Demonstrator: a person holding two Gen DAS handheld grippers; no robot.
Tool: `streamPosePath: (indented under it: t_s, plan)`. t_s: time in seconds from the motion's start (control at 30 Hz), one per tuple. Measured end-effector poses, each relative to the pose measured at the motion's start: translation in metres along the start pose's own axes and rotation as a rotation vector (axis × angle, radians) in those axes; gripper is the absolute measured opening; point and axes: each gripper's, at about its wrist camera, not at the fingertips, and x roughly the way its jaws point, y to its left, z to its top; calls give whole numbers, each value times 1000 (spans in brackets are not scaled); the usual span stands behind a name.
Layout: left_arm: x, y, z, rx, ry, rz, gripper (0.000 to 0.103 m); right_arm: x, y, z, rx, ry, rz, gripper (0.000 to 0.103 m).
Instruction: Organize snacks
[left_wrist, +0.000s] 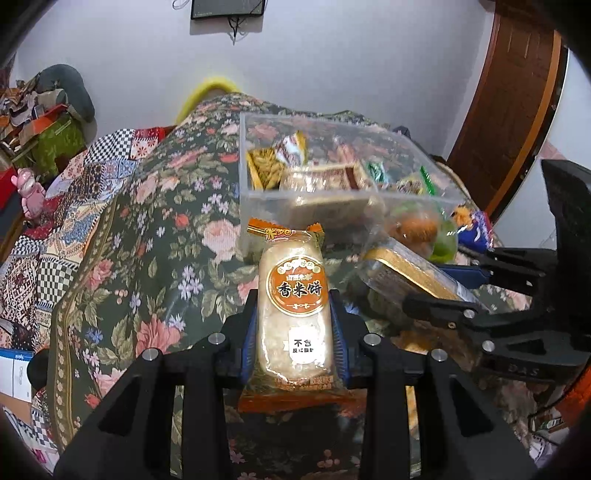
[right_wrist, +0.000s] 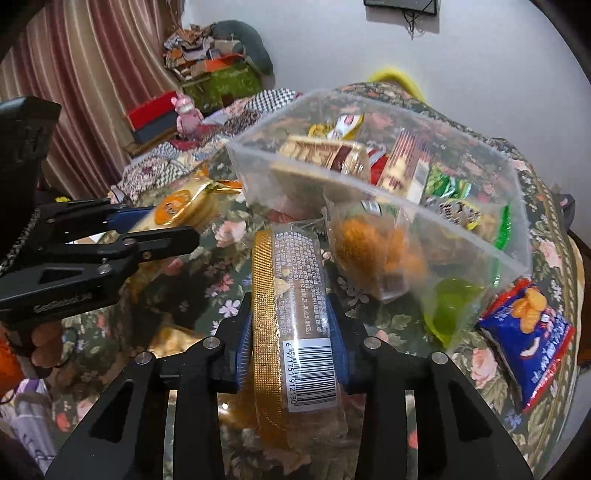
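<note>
My left gripper is shut on a rice cracker packet with an orange label, held above the floral cloth just in front of the clear plastic box. My right gripper is shut on a gold-edged snack pack with a barcode, also in front of the clear box, which holds several snacks. In the left wrist view the right gripper holds the gold pack at right. In the right wrist view the left gripper holds the cracker packet at left.
A bag with an orange snack and green jelly leans against the box's front. A blue chip packet lies at right. The floral cloth covers the table. Boxes and a pink toy stand at far left.
</note>
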Motion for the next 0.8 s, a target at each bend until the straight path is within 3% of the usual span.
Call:
streamPosePath:
  t_s: [0.33,0.8]
  plan:
    - [-17,-10,29,5,-72,-19,34,-48,-15,18,48,-130,-33,33]
    - [-5,-15,87,9,-125,-33,34,-56,-61,56,151,-214,-144,33]
